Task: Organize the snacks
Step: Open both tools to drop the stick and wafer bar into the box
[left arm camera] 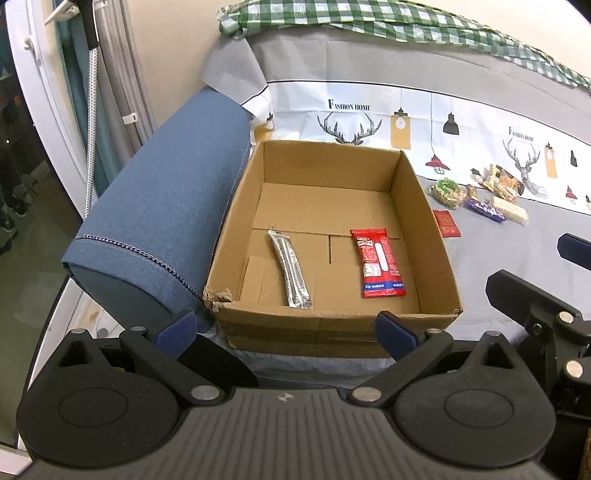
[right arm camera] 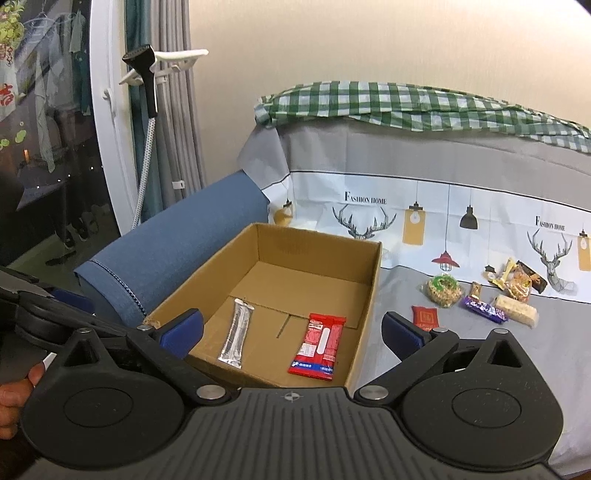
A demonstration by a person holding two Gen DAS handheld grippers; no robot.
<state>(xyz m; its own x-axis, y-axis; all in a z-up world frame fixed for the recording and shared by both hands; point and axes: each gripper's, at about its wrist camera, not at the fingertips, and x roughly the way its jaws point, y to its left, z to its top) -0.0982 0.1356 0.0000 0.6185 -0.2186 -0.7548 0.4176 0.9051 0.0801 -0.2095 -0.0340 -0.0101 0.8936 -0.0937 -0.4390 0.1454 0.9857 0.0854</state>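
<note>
An open cardboard box [left arm camera: 325,162] [right arm camera: 317,247] sits on the sofa seat against the blue armrest. A silver stick packet [left arm camera: 291,269] [right arm camera: 236,334] and a red packet [left arm camera: 376,262] [right arm camera: 321,347] lie flat on its floor. To the right of the box, loose snacks lie on the seat cover: a green round pack [left arm camera: 447,192] [right arm camera: 443,290], a purple bar [left arm camera: 484,210] [right arm camera: 484,308], a pale bar [left arm camera: 511,211] [right arm camera: 517,310] and a small red packet [left arm camera: 447,223] [right arm camera: 424,317]. My left gripper [left arm camera: 286,330] is open and holds nothing, just in front of the box's near wall. My right gripper [right arm camera: 291,328] is also open and holds nothing, over the box's near right corner.
The blue armrest [left arm camera: 159,221] [right arm camera: 166,251] bounds the box on the left. A green checked cloth [left arm camera: 369,18] [right arm camera: 388,103] lies along the sofa back. A steamer hose [left arm camera: 92,92] [right arm camera: 144,177] hangs by the curtain and window. A hand [right arm camera: 14,398] shows at the lower left.
</note>
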